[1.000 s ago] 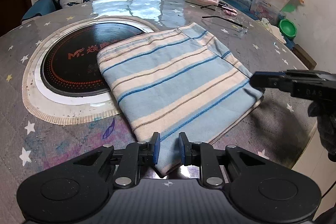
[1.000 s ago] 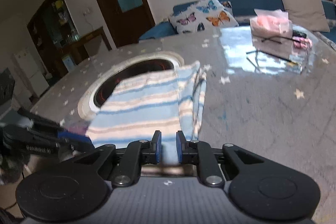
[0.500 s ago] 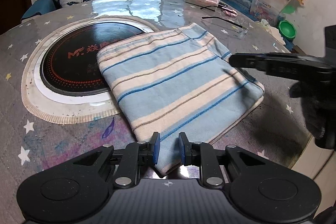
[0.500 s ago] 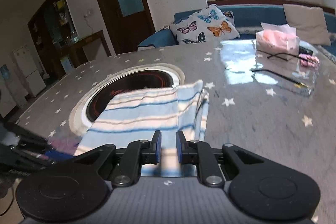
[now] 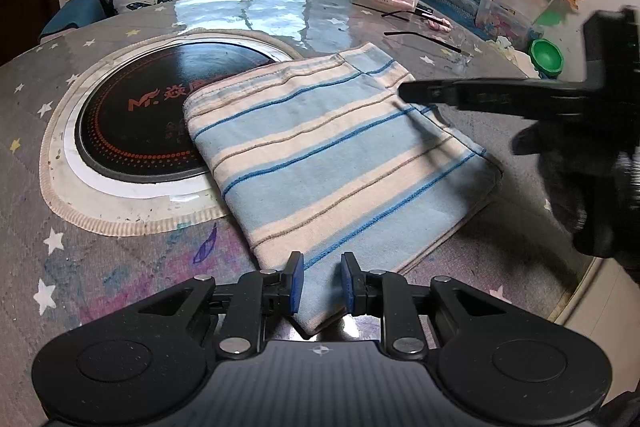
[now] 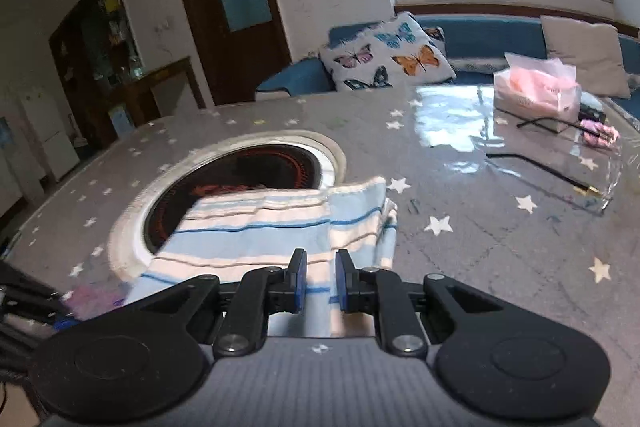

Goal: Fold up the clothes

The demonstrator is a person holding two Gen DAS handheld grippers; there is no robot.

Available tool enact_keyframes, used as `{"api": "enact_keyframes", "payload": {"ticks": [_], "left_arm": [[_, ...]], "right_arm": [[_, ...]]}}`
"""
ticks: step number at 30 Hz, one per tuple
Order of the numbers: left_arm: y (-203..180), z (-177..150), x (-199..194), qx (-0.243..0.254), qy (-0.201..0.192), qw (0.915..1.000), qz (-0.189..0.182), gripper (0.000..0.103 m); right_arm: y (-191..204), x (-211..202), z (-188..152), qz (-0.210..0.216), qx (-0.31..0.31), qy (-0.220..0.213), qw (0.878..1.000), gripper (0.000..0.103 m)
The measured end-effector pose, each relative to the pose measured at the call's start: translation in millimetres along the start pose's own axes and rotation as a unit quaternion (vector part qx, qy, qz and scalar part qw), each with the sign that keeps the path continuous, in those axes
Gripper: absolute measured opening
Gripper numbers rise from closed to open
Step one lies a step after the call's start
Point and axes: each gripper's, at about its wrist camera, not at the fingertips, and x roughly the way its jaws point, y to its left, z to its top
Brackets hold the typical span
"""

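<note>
A folded striped cloth (image 5: 332, 163), pale blue and cream, lies on the star-patterned counter (image 5: 120, 267), with its far left corner lapping over the round black cooktop (image 5: 136, 123) set into the counter. It already looks like a tidy rectangle of several layers.

The left gripper (image 5: 322, 283) sits low over the near corner of the cloth. Its jaws are only narrowly parted, with the corner lying in the gap below them, and I cannot tell whether the blue pads actually nip the fabric. The right gripper (image 6: 321, 281) hovers above the right-hand side of the cloth, its jaws also narrowly parted and holding nothing. In the left camera its black body (image 5: 480, 95) reaches in over the far right corner.

The main risk, as I judge it, is grabbing only the top layer. The stacked edges on the right side are loose and fanned, so a shallow pinch would peel one layer up and undo the fold. If one hand lifts before the other has a grip, the cloth could drag across the slick counter and skew. A wide sweep could also push it toward the tissue pack (image 6: 536, 91) and the thin black rods (image 6: 540, 167) beyond.
</note>
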Motion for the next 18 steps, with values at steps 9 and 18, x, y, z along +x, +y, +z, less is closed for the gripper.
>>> {"api": "enact_keyframes", "payload": {"ticks": [9, 18], "left_arm": [[0, 0, 1, 0.003, 0.001, 1.0, -0.006, 0.028], [-1, -2, 0, 0.001, -0.001, 0.9999, -0.01, 0.03]], "right_arm": [[-6, 10, 5, -0.009, 0.005, 0.006, 1.0, 0.014], [-16, 40, 18, -0.02, 0.008, 0.022, 1.0, 0.012]]}}
